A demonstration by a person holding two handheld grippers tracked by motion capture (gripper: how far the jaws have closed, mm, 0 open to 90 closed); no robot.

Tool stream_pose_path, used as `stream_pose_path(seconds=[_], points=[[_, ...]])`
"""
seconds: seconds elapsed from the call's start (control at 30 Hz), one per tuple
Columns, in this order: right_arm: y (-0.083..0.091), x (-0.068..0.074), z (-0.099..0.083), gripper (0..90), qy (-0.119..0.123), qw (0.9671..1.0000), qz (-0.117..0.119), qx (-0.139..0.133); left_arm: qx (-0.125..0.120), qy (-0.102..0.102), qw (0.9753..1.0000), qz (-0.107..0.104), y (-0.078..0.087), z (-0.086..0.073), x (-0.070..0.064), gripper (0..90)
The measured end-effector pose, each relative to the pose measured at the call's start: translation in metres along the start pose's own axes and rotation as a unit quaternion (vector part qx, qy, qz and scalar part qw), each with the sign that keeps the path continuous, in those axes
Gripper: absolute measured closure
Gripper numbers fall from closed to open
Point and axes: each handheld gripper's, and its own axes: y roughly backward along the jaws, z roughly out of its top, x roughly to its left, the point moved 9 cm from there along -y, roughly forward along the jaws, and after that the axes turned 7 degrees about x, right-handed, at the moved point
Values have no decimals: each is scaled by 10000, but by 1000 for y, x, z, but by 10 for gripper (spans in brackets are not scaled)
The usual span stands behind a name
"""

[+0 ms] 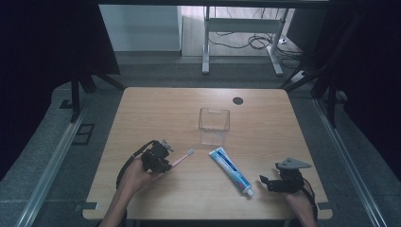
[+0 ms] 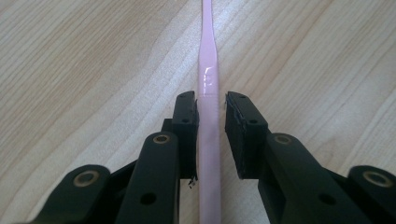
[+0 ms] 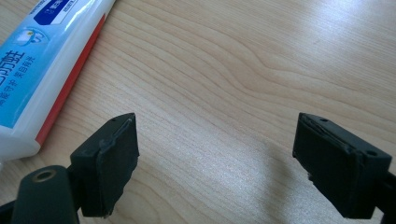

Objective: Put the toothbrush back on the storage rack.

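**Left fingers around the pink toothbrush, right fingers wide by the toothpaste**

My left gripper (image 1: 163, 158) sits low on the near-left part of the counter (image 1: 142, 109), and its fingers (image 2: 185, 122) stand on either side of the handle of the pink toothbrush (image 2: 207, 84). In the left gripper view the handle runs straight up between them. The left pad is pressed against it, while a thin gap shows between the handle and the right pad, so I cannot tell whether the grip has closed on it. The toothbrush lies flat on the wood, its bristled head (image 1: 190, 152) pointing away from me and to the right, toward the clear plastic box (image 1: 214, 125) that stands upright near the middle of the counter.

My right gripper (image 1: 265, 182) is at the near-right, its fingers (image 3: 109, 163) spread wide apart with nothing between them but bare wood. The toothpaste tube (image 1: 231, 170) lies flat just to their left, slanting with its cap toward me. In the right gripper view the blue and white tube (image 3: 32, 70) sits near my left finger without touching it.

The toothbrush and the tube lie apart, both in front of the box.
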Motion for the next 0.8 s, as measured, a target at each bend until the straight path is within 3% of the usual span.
stream_pose_path(seconds=[0.43, 0.8], points=[[0, 0, 0, 145, 5, 10000, 5, 0, 551, -102, 9984, -41, -7, 16, 2, 730], [0, 0, 0, 145, 19, 10000, 8, 12, 945, -211, 9953, -38, -16, 20, 2, 743]])
